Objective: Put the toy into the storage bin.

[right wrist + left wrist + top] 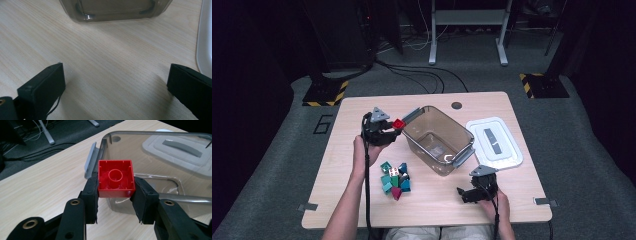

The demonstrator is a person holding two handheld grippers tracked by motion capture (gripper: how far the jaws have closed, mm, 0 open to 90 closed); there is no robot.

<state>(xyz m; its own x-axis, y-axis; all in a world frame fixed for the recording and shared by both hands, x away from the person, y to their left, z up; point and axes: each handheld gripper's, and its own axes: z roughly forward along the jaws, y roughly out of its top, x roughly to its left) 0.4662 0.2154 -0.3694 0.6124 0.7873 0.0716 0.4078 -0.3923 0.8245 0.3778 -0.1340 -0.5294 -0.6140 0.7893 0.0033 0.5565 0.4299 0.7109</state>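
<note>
1. Left tongs (115, 192): closed on a red block (115, 175), one black pad pressed on each of two opposite sides. The hollow underside of the block, with its round tube, faces the left gripper view's camera.
2. In the high view the left tongs (393, 127) hold the red block (398, 123) above the worktop (347, 165), just beside the near-left rim of the clear bin (438, 139) and next to its grey handle (411, 114). The block is outside the bin, not over its opening as far as I can tell.
3. Right tongs (116, 85): jaws wide apart, nothing between them, bare wood under them. In the high view the right tongs (462, 192) sit low at the near-right part of the worktop, pointing left, well apart from the left pair.
4. Clear bin: upright, open top, set at an angle mid-worktop; its lower wall (115, 10) shows ahead of the right tongs.
5. White lid (494, 142): flat on the worktop, just right of the bin, grey grip strip facing up.
6. Pile of blocks (395, 180): teal, green, red and a white one, on the worktop near the left forearm, between the two hands and in front of the bin.
</note>
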